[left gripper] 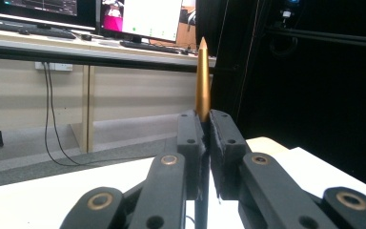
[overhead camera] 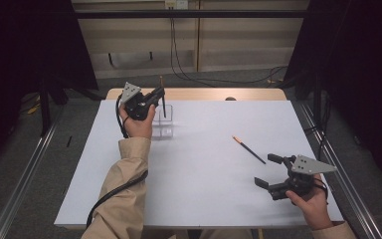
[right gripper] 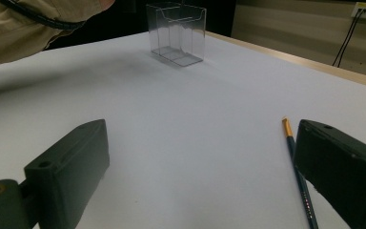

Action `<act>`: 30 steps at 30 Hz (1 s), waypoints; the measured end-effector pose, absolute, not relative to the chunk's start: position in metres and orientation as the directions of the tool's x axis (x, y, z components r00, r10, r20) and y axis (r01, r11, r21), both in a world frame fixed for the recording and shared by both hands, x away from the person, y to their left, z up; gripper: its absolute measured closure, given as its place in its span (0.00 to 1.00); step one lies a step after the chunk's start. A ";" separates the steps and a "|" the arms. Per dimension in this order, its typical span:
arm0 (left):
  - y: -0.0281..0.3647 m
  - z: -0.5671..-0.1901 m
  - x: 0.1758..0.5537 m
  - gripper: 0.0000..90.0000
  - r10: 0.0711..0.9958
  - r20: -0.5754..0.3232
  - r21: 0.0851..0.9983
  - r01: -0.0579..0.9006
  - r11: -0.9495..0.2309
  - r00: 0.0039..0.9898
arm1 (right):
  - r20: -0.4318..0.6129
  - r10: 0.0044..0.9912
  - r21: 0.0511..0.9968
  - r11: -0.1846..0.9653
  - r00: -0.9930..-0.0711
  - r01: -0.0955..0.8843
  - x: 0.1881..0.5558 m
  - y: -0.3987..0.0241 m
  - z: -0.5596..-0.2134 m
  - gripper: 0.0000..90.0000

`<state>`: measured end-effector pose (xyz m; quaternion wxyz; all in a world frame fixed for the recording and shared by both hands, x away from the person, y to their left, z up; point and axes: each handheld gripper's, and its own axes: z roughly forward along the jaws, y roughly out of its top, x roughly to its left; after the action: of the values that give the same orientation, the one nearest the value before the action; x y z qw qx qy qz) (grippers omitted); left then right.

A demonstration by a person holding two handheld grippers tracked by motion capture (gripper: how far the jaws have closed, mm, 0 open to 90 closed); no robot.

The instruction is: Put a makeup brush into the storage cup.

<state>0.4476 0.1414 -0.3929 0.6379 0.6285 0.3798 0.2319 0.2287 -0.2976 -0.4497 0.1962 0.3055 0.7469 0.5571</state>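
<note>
White board: we see a smooth matte table top, rectangular, with a pale wooden strip along its far edge.
Clear plastic: a small box with thin glossy walls stands at the far left of the table; in the right gripper view the box shows an inner divider and an open top.
Left gripper: we see it raised over the box, black and jointed, a grey three-cornered plate on top, held in the left hand with a tan sleeve behind.
Left jaws: pressed together on a pencil, which stands nearly upright above the box; in the left gripper view the held pencil shows a golden, tapered tip rising between the black pads.
Second pencil: slim, dark-bodied with an orange end, lying flat and diagonal on the table right of centre, well apart from the box.
Right gripper: low at the near right, held in the right hand, jaws spread wide with nothing between them.
Right gripper view: the second pencil lies just beside the right-hand jaw; we cannot tell whether they touch.
</note>
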 end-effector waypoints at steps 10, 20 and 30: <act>0.141 -0.398 0.447 0.93 0.771 -0.201 0.976 0.191 0.105 0.604 | 0.047 0.674 0.953 0.192 -0.737 0.235 0.229 -0.298 -0.449 0.05; 0.140 -0.408 0.445 0.93 0.771 -0.206 0.973 0.207 0.098 0.602 | 0.046 0.675 0.953 0.191 -0.737 0.235 0.228 -0.298 -0.449 0.05; 0.140 -0.415 0.442 0.93 0.772 -0.206 0.972 0.217 0.090 0.602 | 0.046 0.675 0.953 0.190 -0.737 0.234 0.228 -0.298 -0.449 0.05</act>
<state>0.4423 0.1405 -0.4147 0.6283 0.6374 0.3876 0.2208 0.2284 -0.2980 -0.4490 0.1972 0.3046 0.7459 0.5586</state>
